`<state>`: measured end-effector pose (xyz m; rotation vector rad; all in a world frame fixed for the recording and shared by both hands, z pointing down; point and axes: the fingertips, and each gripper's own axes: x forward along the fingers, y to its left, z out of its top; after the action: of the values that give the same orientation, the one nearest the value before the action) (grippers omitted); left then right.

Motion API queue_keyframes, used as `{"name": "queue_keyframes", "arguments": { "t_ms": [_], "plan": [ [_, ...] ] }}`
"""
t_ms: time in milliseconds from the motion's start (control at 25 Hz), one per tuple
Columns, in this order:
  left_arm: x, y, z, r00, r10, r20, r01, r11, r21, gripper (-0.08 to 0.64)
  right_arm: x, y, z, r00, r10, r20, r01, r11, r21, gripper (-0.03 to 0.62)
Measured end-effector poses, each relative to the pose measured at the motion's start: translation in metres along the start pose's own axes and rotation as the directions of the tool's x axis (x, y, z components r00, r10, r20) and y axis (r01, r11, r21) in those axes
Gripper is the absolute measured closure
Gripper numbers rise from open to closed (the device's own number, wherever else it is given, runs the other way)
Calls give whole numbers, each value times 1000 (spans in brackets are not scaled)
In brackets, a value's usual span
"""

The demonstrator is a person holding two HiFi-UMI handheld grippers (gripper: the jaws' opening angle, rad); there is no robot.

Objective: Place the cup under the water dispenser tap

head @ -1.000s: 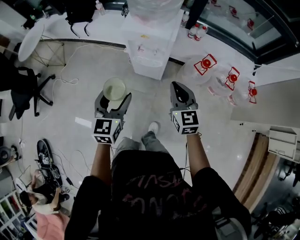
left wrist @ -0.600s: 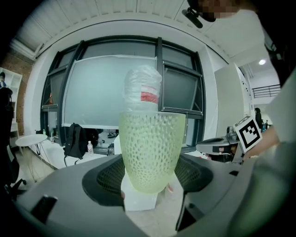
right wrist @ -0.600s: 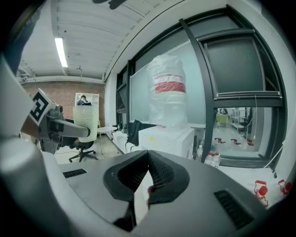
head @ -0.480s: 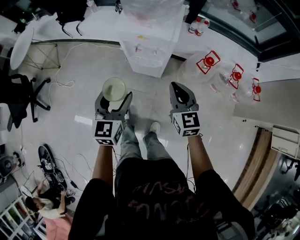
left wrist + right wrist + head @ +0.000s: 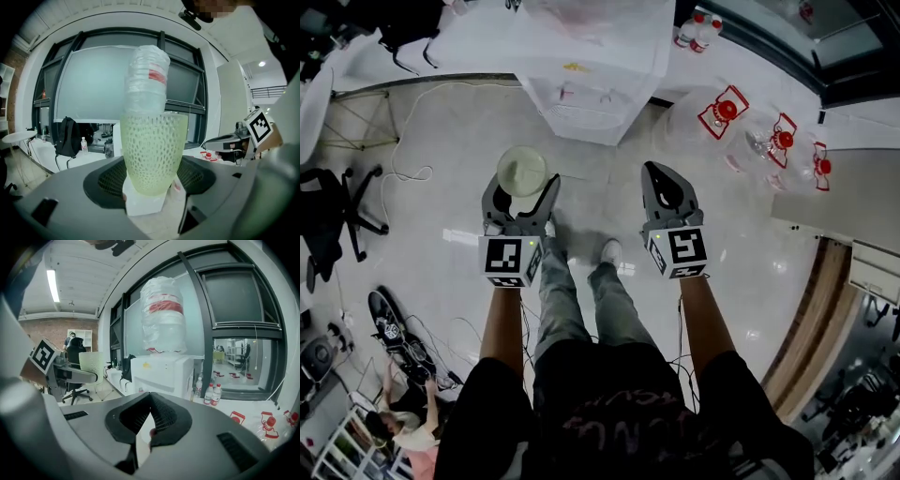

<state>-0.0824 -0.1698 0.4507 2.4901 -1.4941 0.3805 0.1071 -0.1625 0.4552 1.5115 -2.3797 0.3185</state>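
A pale green cup (image 5: 522,172) with a dimpled wall stands upright between the jaws of my left gripper (image 5: 522,190), which is shut on it. In the left gripper view the cup (image 5: 152,152) fills the middle and hides most of the white water dispenser (image 5: 142,204) right behind it; the bottle (image 5: 147,77) rises above. The dispenser (image 5: 592,80) stands ahead on the floor, its taps (image 5: 585,95) facing me. My right gripper (image 5: 667,194) is shut and holds nothing, to the right of the cup. Its own view shows the dispenser (image 5: 161,373), the cup (image 5: 91,364) and the closed jaws of the right gripper (image 5: 150,399).
Several big water jugs with red labels (image 5: 727,111) lie on the floor right of the dispenser. Small bottles (image 5: 694,30) stand on a sill behind. An office chair (image 5: 333,211) and loose cables (image 5: 403,173) are at the left. The person's feet (image 5: 609,251) show below the grippers.
The person has stepped toward the dispenser and both grippers have sunk lower. The cup stays held in the left gripper; the right one stays shut.
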Motion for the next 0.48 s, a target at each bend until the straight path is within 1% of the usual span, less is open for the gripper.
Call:
{"name": "queue_keyframes", "arguments": {
  "t_ms": [120, 480],
  "plan": [
    [22, 7, -20, 1000, -16, 0, 16, 1000, 7, 218, 18, -6, -21, 1000, -13, -2, 13, 1000, 20, 577],
    [88, 34, -84, 999, -38, 8, 38, 999, 26, 218, 85, -19, -90, 1000, -25, -2, 26, 999, 40, 577]
  ]
}}
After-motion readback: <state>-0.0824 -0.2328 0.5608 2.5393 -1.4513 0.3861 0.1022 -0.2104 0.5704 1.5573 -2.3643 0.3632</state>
